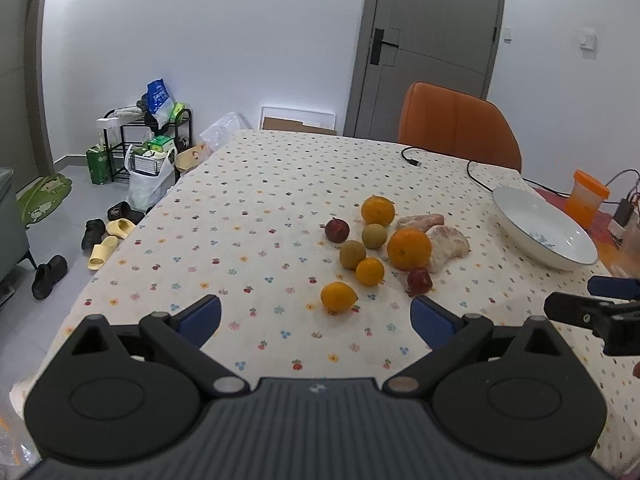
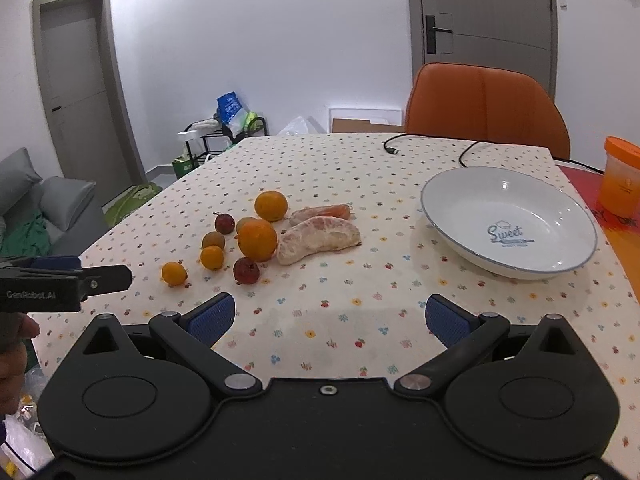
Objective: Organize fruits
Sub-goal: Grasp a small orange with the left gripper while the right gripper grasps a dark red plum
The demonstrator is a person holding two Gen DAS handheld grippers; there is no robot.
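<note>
A cluster of fruit lies on the dotted tablecloth: several oranges, the largest (image 1: 409, 249) (image 2: 257, 240) in the middle, two dark red fruits (image 1: 419, 281) (image 2: 246, 270), two greenish-brown round fruits (image 1: 352, 254) and two peeled pomelo segments (image 1: 446, 247) (image 2: 318, 238). A white bowl (image 1: 520, 220) (image 2: 460, 200) stands empty to the right of them. My left gripper (image 1: 316, 320) hovers open just short of the nearest small orange (image 1: 338, 297) (image 2: 174, 273). My right gripper (image 2: 330, 318) is open over bare cloth, between fruit and bowl, holding nothing.
An orange chair (image 2: 486, 108) stands behind the table's far edge. A black cable (image 2: 432, 142) lies at the back. An orange-lidded container (image 2: 622, 176) sits far right. Shoes, a rack and bags are on the floor to the left (image 1: 120, 184).
</note>
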